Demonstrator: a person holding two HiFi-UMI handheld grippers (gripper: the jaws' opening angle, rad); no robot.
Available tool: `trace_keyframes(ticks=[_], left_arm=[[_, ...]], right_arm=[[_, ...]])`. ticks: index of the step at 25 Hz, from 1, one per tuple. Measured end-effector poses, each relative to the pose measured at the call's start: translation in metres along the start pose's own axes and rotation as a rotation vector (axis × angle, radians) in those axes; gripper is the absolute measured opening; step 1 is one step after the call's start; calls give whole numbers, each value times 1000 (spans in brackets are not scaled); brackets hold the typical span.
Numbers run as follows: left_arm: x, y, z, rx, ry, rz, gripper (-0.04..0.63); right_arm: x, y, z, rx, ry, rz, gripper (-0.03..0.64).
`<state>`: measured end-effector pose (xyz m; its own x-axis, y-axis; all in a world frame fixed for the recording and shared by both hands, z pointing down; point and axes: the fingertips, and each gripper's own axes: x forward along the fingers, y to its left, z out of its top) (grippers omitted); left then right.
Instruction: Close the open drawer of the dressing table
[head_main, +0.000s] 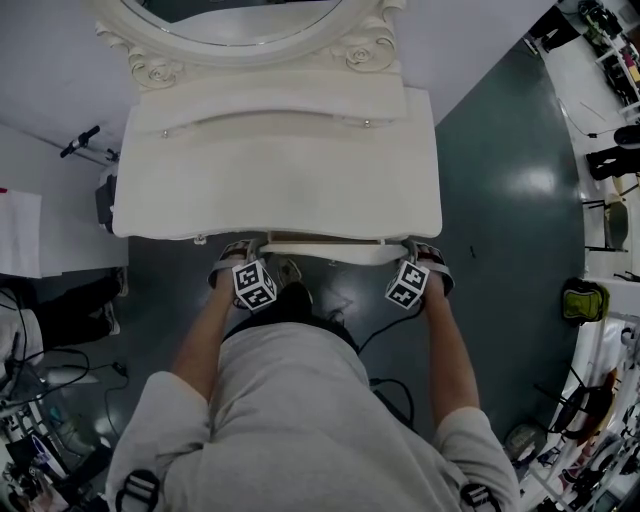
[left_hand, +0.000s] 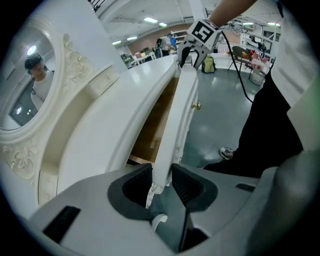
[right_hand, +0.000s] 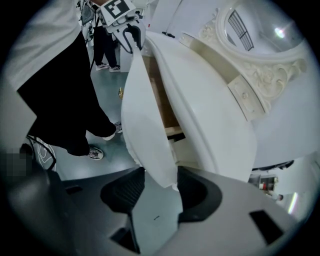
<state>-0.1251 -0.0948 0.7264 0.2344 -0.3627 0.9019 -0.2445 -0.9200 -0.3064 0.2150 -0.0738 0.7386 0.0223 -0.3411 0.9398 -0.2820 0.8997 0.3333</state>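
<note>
The white dressing table has its drawer pulled a little way out, and the drawer front shows as a thin strip below the top's near edge. My left gripper is at the front's left end, my right gripper at its right end. In the left gripper view the drawer front runs between the pads of the left gripper, which press on both faces; the wooden inside shows behind it. In the right gripper view the right gripper is shut the same way on the drawer front.
An oval mirror stands at the back of the table. My own legs and shoes are just in front of the drawer. Cables lie on the dark floor. A seated person's legs are at the left, chairs and a bag at the right.
</note>
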Motion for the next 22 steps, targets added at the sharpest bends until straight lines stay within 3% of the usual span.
trace_keyframes(ticks=[10,22], left_arm=[[2,3,2,-16,-12,-6,127],[-1,5,4,-119,-3,108,135]], right_arm=[[0,-5,0,23,11,-25,202],[-8,-9,-5,129,9,-145,207]])
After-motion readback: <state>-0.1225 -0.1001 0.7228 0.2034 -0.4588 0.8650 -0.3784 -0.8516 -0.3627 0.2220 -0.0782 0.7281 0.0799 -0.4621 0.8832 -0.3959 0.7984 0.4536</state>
